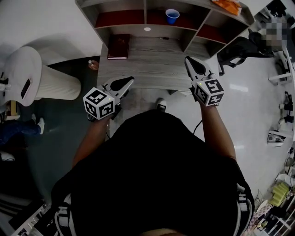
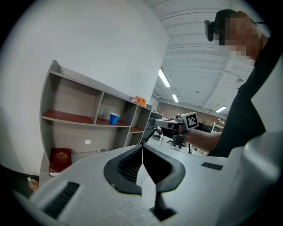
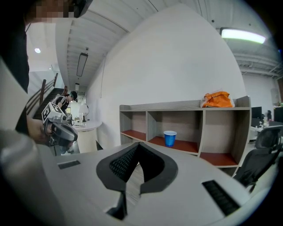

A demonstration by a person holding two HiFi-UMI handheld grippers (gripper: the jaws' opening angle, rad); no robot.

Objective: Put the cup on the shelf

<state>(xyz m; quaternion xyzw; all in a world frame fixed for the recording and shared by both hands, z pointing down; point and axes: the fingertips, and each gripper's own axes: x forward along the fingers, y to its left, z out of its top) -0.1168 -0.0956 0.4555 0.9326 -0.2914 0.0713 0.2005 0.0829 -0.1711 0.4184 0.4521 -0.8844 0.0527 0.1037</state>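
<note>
- A person is standing at a grey wood tabletop [image 1: 152, 60], holding a hand-held gripper in each hand, seen from a camera on their head looking steeply down.
- A blue cup [image 1: 172, 15] is standing upright in the middle compartment of the shelf [image 1: 120, 19] at the back of the tabletop. Its open mouth is facing up and its long axis is vertical. Nothing is touching it.
- The left hand-held gripper [image 1: 129, 80] is hovering over the near edge of the tabletop with its jaws pressed together and nothing between them.
- The right hand-held gripper [image 1: 189, 61] is hovering over the near right part of the tabletop, its jaws likewise closed tip to tip and empty.
- The cup is lying straight ahead of both hand-held grippers, beyond the bare stretch of tabletop and well apart from each. It is sitting slightly left of the right one's line and further right of the left one's, so the right hand is the nearer.
- A dark red book [image 1: 119, 46] is lying flat on the tabletop below the left compartment, and an orange bundle [image 1: 228, 5] is resting on top of the shelf at the right.
- Judging from this, the cup is already sitting where the task wants it, so no grasp seems to be needed.
</note>
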